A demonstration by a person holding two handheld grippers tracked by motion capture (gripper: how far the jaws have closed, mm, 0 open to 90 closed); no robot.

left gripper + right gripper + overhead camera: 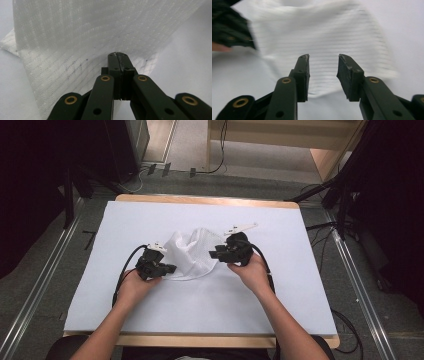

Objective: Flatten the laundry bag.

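White mesh cloth [187,255] lies crumpled mid-table [280,310], btwn both hands. Left gripper [117,55] jaws pinched tight on cloth edge. Right gripper [323,65] jaws wide apart, empty, just over cloth.

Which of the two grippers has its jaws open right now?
The right gripper: its jaws stand apart over the white mesh cloth. The left gripper is pinched shut on the cloth's edge.
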